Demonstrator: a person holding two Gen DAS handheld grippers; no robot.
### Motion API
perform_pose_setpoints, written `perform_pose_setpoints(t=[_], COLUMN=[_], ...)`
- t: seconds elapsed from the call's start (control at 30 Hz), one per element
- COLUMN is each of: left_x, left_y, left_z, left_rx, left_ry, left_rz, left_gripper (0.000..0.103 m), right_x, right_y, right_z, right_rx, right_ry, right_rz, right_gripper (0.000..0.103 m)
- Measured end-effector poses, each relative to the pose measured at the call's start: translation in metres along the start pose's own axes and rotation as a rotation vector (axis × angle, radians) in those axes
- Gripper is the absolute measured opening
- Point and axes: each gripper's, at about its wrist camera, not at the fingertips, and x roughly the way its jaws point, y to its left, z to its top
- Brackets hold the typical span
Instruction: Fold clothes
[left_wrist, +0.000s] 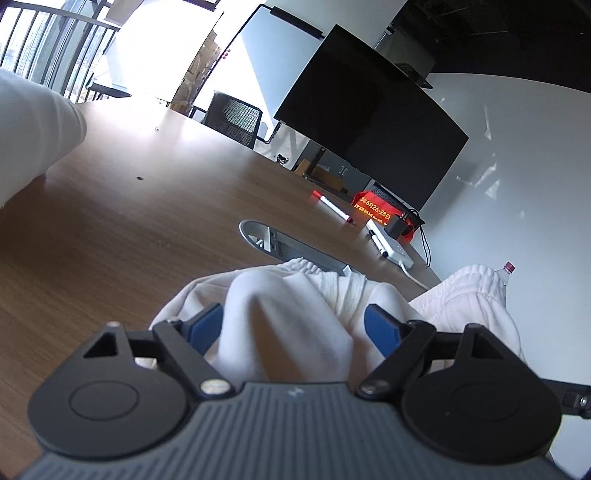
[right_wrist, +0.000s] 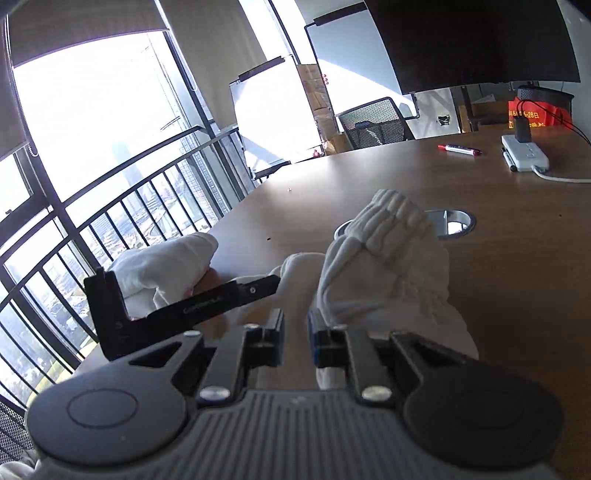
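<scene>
A white fleece garment (left_wrist: 295, 295) with an elastic waistband lies bunched on the brown wooden table (left_wrist: 129, 221). My left gripper (left_wrist: 293, 325) is open, its blue pads (left_wrist: 207, 325) wide apart on either side of a fold of the cloth. In the right wrist view my right gripper (right_wrist: 295, 328) is shut on the white garment (right_wrist: 388, 258), whose ribbed waistband stands up just beyond the fingers. The left gripper's black body (right_wrist: 177, 310) shows at left, against more white cloth (right_wrist: 166, 262).
A grey cable grommet (left_wrist: 266, 240) is set in the table beyond the cloth. A red-capped marker (left_wrist: 332, 208), a white power strip (left_wrist: 389, 247) with a black charger and cable, and a bottle (left_wrist: 508, 271) lie further off. A mesh chair (left_wrist: 234, 118), monitor and window railing stand around.
</scene>
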Motion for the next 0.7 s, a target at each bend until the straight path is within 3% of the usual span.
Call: perform_pose_setpoints(t=[0.13,0.23,0.43,0.5,0.53,0.57,0.7], left_x=[-0.001,-0.001,-0.001,-0.002,-0.002,-0.002,0.002], left_y=[-0.006,-0.009,-0.008,-0.007,-0.006,-0.005,-0.008], left_z=[-0.008,-0.015,-0.02,-0.02,-0.02,-0.02,-0.02], left_rx=[0.073,0.133,0.17,0.166,0.163,0.161,0.176], left_ry=[-0.029,-0.042,-0.048,-0.046,-0.045,-0.044,-0.029], left_rz=[0.015,0.015,0.006,0.004,0.002,0.001,-0.001], left_gripper=[0.083,0.084,0.086,0.087,0.087,0.087,0.088], right_x=[0.015,0.024,0.003,-0.02,-0.03,-0.038,-0.07], right_y=[0.001,-0.009,-0.008,-0.001,0.002,0.002,-0.009], right_z=[-0.039,-0.057,-0.067,-0.067,-0.067,-0.067,-0.067], right_rx=[-0.01,0.081,0.143,0.119,0.102,0.089,0.075], right_ry=[0.051,0.075,0.097,0.083,0.072,0.06,0.027], right_rz=[-0.023,-0.055,-0.063,-0.062,-0.066,-0.078,-0.11], right_gripper=[0.021,0.022,0.024,0.041,0.057,0.067,0.072])
